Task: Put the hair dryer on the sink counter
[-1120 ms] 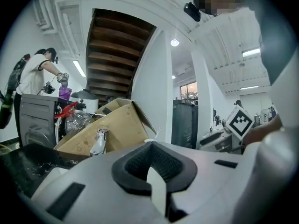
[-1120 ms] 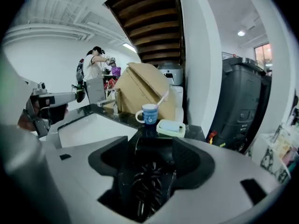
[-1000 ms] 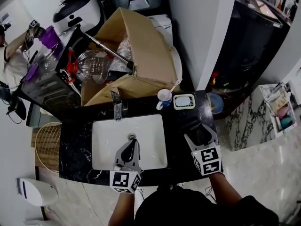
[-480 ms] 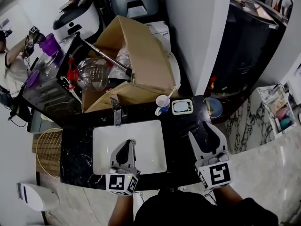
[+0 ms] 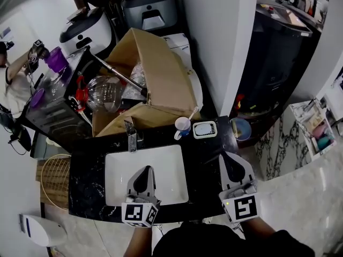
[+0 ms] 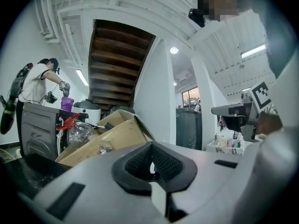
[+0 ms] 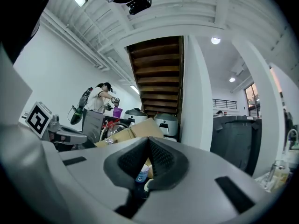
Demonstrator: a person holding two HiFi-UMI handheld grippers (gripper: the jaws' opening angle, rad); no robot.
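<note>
the hair dryer is not showing in any view; it may be hiding against the dark of the black stone sink counter (image 5: 206,157). your right gripper (image 5: 230,158) has just been closing on nothing. your left gripper (image 5: 143,170) is also closed and empty, above the white rectangular basin (image 5: 120,170). be checking the counter before you are leaving.

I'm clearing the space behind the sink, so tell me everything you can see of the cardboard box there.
The cardboard box is large, plain brown and open. Its flaps stand up, and the widest one tilts toward the white pillar. The box stands right behind the black sink counter, with its front flap rising just behind the faucet. Inside are a clear round plastic vessel and a metal tube that slants out over the box's left edge. What the box rests on is hidden.
</note>
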